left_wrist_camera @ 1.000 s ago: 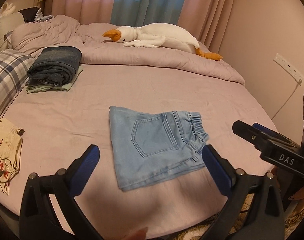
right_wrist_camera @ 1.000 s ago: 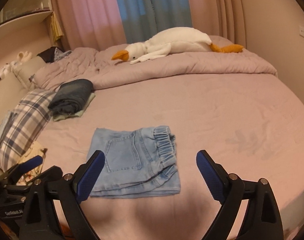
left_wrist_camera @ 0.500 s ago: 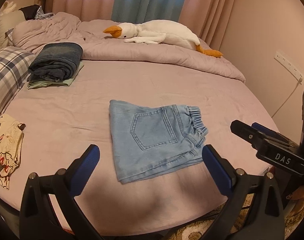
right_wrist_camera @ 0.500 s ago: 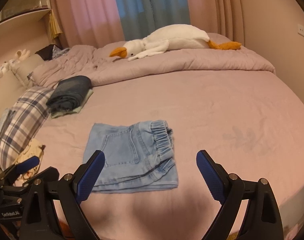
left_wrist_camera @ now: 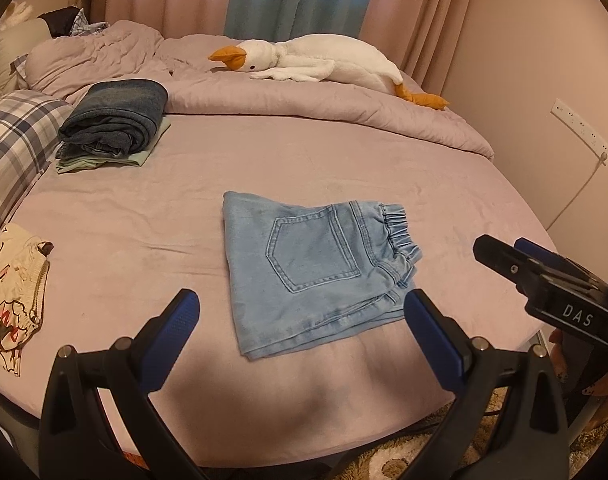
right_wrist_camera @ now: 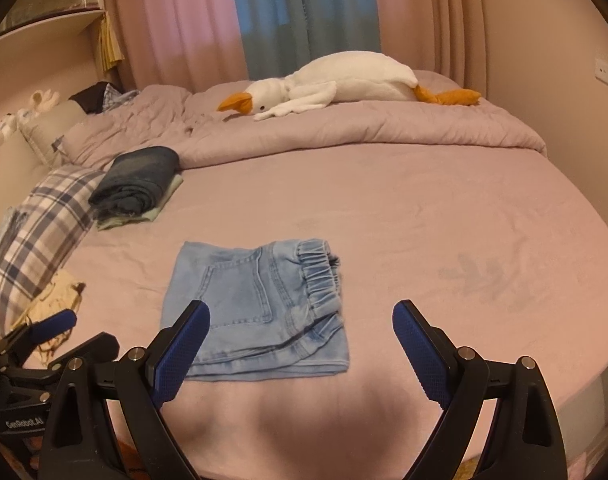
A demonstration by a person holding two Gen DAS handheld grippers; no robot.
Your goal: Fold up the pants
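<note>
Pants (left_wrist_camera: 316, 268) of pale denim lie folded into a compact square on the bed (left_wrist_camera: 344, 152), nearer its front edge than the folded dark clothes (left_wrist_camera: 112, 118) stacked toward the pillows, with the elastic waistband on the side away from that stack. Judging by the neat layers, the folding looks finished or close to it; the next move probably calls for either a last tidy fold or lifting the bundle onto the stack without letting it spill open. The left hand-held gripper (left_wrist_camera: 300, 320) hangs above the bed's front edge, spread wide, touching nothing. The right hand-held gripper (right_wrist_camera: 300, 332) is likewise spread wide and empty, short of the denim.
</note>
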